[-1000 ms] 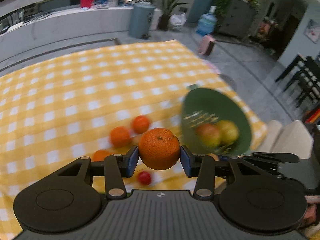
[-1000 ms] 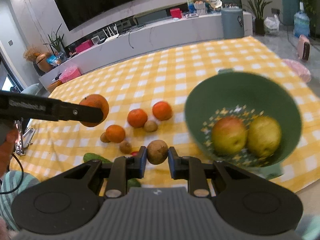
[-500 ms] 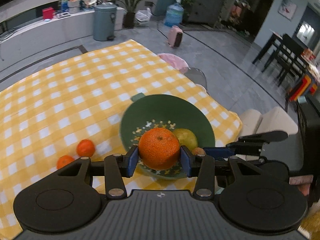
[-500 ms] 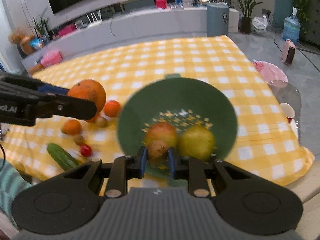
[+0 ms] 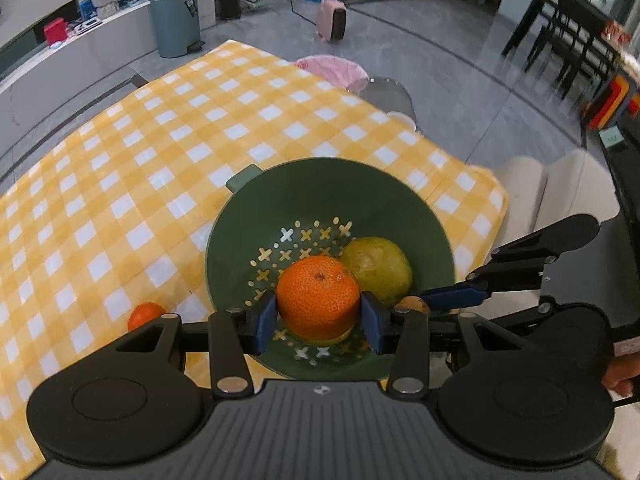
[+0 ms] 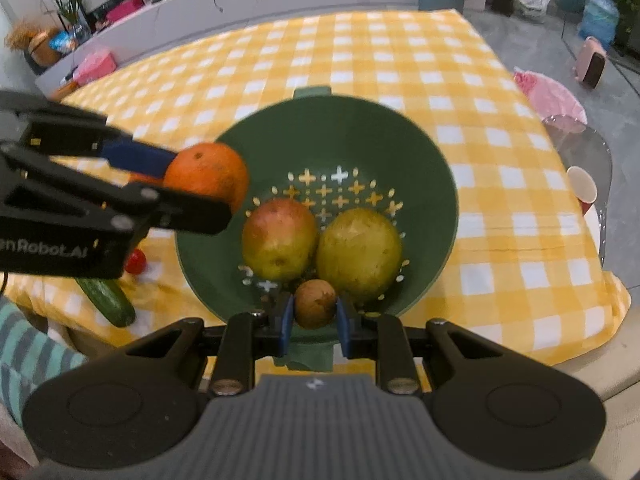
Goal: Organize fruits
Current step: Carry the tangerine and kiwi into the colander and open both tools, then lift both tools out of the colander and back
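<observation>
Right wrist view is showing the perforated green plastic colander (image 6: 436, 184) directly below both grippers. Left gripper (image 5: 319, 318) is gripping the dimpled round orange (image 5: 318, 297) at mid-width, over the near-left wall. Right gripper (image 6: 315, 320) is pinching the small brown kiwi-like fruit (image 6: 315, 303), nearer the bottom. Only this view is revealing the red-green mango (image 6: 280, 239); the left view is hiding it.

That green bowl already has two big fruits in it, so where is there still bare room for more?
In the green bowl, the far half of the holed floor, behind the reddish fruit and the yellow-green fruit, is bare. The near side is crowded: both fruits sit there side by side, with the right claw and its small brown fruit just in front.
</observation>
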`<state>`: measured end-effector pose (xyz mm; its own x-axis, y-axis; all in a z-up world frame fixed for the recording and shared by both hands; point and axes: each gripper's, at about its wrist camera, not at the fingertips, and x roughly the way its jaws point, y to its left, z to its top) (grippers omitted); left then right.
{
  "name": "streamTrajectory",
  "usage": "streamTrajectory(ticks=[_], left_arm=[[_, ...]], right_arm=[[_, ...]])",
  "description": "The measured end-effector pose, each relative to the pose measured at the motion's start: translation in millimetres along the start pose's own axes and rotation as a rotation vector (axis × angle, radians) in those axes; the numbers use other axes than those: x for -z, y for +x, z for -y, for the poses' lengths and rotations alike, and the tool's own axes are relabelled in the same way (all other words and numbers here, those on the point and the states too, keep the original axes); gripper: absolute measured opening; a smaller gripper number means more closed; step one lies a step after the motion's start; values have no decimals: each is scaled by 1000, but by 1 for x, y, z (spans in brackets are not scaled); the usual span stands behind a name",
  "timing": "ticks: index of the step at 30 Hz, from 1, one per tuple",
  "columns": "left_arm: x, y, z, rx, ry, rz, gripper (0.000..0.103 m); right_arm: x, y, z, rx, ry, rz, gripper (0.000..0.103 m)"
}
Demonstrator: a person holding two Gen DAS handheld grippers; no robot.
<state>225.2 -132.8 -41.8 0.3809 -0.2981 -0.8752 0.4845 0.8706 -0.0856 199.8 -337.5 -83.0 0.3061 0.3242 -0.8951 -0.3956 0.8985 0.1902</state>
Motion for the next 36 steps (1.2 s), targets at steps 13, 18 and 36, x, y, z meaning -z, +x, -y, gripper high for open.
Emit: streamTrajectory(ticks=[13, 18, 36], left_arm=[[-7, 32, 2, -70, 99, -105, 51], [-6, 40, 4, -99, 119, -122, 51], [1, 35, 3, -125, 105, -89, 63]], right_arm=[[-10, 17, 3, -13, 11, -61, 19], [-12, 21, 1, -10, -3, -77, 19], [-11, 16, -9, 27, -25, -52, 33]])
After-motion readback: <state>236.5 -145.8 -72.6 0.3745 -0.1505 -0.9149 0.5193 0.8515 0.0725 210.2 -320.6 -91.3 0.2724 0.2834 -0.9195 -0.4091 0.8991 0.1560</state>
